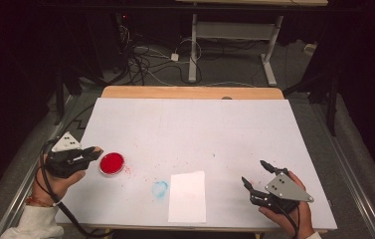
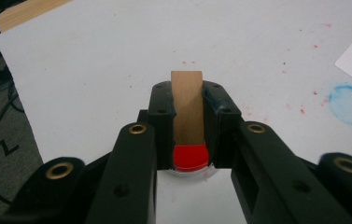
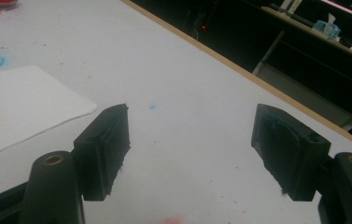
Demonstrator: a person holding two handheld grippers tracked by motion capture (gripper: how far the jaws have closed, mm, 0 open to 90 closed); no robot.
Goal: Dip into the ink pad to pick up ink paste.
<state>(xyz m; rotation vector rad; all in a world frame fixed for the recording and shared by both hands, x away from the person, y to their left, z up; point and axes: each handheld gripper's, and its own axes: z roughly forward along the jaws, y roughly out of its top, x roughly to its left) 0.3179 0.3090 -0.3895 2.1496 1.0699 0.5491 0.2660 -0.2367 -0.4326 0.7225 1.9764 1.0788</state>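
Left gripper [image 2: 186, 107], lower centre of its own view, clamps one flat wooden block [image 2: 187, 105] above one round red-filled dish [image 1: 111, 163], at left in the high view. Right gripper [image 1: 257, 175], lower right, gapes wide, holding nothing. One matte white paper sheet [image 1: 187, 196] lies bottom centre.

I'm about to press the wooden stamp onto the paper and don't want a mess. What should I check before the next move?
1. Left gripper shut on the wooden stamp: ok.
2. Stamp clear of the red ink dish: cannot tell.
3. Sheet of paper lying flat on the table: ok.
4. Right gripper open, holding nothing: ok.
5. Right gripper pinning the paper: not ok, it is beside it.
6. Paper clear of the blue smudge: cannot tell, they lie very close.
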